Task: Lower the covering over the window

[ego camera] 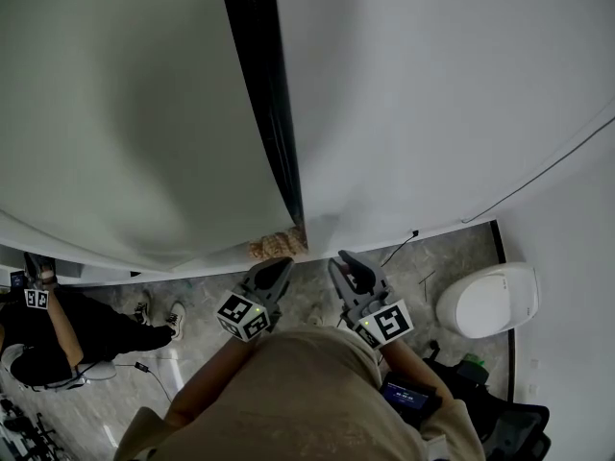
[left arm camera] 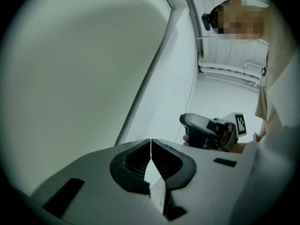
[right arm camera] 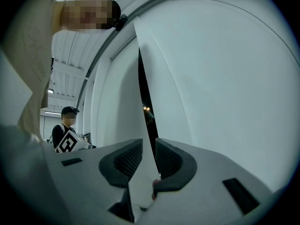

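Jaws: my left gripper (left arm camera: 151,144) is clenched, with nothing seen inside; my right gripper (right arm camera: 149,145) is parted, the covering's edge between its jaws, unpinched.
Covering (ego camera: 125,113): fills the upper left and looks nearly down, I judge.
Left: dark window slit (ego camera: 274,113), top centre.

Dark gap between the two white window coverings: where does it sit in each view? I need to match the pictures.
Head view: the dark vertical gap runs from top centre down to mid-frame.
Left gripper view: not in it.
Right gripper view: the gap is a thin upright strip at centre.
Shared landmark: the person's beige top, at bottom centre, right edge and left edge.
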Demonstrator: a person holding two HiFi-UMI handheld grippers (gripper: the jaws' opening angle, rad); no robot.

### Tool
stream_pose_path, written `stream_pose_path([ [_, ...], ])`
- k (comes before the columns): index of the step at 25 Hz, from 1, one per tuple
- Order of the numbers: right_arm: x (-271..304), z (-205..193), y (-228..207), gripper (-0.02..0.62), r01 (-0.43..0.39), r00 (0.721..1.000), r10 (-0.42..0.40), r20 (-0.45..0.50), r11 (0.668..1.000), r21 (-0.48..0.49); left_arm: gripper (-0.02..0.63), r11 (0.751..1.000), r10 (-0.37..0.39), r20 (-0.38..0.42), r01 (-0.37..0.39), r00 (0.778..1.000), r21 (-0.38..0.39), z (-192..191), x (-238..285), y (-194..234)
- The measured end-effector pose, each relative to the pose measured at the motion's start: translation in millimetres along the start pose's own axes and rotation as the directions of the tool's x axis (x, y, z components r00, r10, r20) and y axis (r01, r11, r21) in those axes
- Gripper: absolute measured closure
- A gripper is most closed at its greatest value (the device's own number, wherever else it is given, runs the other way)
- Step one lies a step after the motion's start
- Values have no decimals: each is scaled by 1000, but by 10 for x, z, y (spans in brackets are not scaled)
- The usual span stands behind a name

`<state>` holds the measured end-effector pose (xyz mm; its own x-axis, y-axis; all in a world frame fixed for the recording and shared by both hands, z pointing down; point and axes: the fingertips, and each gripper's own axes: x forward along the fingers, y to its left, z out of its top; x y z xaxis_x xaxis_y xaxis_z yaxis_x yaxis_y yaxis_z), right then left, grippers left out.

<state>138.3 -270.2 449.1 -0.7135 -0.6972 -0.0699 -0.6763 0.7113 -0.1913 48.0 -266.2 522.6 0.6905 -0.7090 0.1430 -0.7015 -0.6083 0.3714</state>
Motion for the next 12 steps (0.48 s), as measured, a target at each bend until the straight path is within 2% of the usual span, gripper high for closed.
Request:
stream_pose_path([
  [3, -34, -61, -35, 514, 2, 1000, -2, -25, 1000, -5, 588, 1000, -4, 1, 4, 1000, 1, -7, 27, -19],
  [7, -15, 50, -7, 514, -20, 999, 21, 31, 999, -30, 588, 1000, -1, 7, 1, 1000, 3, 5, 38, -20],
  [12, -23, 64, -13, 512, -4, 1000, 5, 17, 1000, -26, 588, 1000, 5, 16, -5, 1000, 4, 18, 28, -18],
])
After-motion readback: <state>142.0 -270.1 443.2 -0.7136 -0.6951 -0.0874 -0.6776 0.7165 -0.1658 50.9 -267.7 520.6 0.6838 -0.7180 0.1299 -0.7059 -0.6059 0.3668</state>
